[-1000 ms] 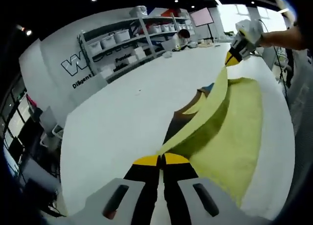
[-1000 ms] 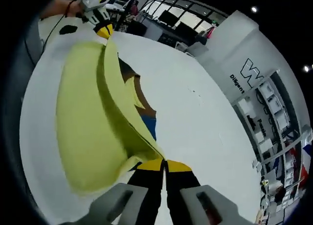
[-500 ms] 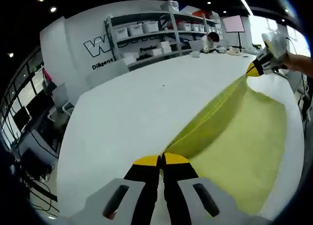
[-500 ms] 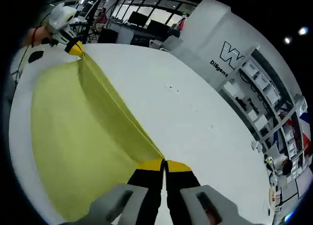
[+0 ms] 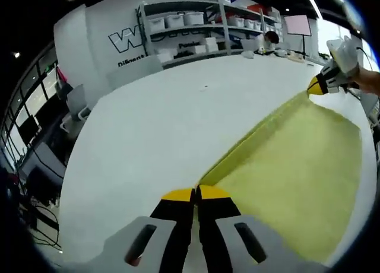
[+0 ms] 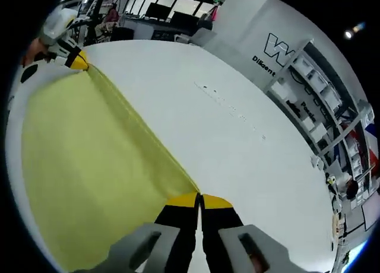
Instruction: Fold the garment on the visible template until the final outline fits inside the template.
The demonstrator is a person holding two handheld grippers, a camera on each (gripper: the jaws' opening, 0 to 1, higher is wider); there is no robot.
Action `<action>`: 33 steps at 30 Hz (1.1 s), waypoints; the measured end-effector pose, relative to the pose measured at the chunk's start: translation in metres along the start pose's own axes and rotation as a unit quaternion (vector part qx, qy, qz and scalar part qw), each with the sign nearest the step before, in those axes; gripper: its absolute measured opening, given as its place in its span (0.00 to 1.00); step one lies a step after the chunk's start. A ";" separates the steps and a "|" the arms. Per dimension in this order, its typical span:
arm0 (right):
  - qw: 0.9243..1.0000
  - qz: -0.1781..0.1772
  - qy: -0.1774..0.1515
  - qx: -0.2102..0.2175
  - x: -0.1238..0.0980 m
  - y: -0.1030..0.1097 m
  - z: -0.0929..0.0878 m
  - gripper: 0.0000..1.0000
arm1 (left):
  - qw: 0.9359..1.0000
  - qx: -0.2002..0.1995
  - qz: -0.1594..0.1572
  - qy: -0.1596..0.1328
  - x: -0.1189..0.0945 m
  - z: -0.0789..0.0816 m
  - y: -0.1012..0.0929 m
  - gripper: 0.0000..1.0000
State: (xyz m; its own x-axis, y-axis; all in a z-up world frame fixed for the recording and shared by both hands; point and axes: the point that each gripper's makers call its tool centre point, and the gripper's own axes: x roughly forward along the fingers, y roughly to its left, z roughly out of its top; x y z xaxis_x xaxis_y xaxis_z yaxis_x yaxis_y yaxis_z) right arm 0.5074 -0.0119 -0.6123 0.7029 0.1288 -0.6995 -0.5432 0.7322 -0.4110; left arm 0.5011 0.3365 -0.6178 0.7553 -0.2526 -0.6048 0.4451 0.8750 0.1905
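A yellow-green garment [image 5: 291,166] lies spread on the white table [image 5: 160,130], its far edge pulled taut between my two grippers. My left gripper [image 5: 195,194] is shut on one end of that edge. My right gripper [image 5: 316,86] pinches the other end at the upper right of the left gripper view, held by a hand. In the right gripper view the garment [image 6: 83,166] fills the left side, my right gripper [image 6: 199,199] is shut on its corner, and my left gripper [image 6: 77,62] shows at the far top left. The template is hidden under the cloth.
Metal shelves with white bins [image 5: 190,29] stand against a wall with lettering [image 5: 127,41] beyond the table. Desks and chairs [image 5: 71,107] sit off the table's left side. A dark spot [image 6: 28,73] lies on the table near the left gripper.
The raised fold has come down: the garment now lies nearly flat and covers the brown and blue parts seen one second ago. Both grippers kept their hold.
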 end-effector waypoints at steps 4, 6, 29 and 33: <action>1.000 -0.006 -0.009 0.028 -0.004 -0.002 0.001 0.00 | 1.000 -0.004 0.004 -0.004 -0.002 0.001 0.003 0.03; 0.998 -0.038 -0.022 0.050 -0.013 -0.013 0.006 0.00 | 1.000 -0.011 0.016 -0.010 -0.009 0.004 0.009 0.05; 0.994 -0.008 -0.066 0.084 -0.052 0.013 0.008 0.12 | 0.998 -0.052 -0.022 -0.037 -0.061 -0.006 -0.007 0.12; 0.994 -0.001 -0.065 0.087 -0.055 0.019 0.007 0.15 | 0.997 -0.060 -0.029 -0.037 -0.068 -0.009 -0.014 0.13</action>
State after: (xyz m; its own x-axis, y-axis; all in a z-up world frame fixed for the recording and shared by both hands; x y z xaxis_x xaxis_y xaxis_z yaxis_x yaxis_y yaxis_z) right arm 0.4613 -0.0007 -0.5774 0.7638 0.2049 -0.6121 -0.4622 0.8356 -0.2970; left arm 0.4389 0.3455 -0.5866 0.7652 -0.3293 -0.5532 0.4310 0.9003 0.0603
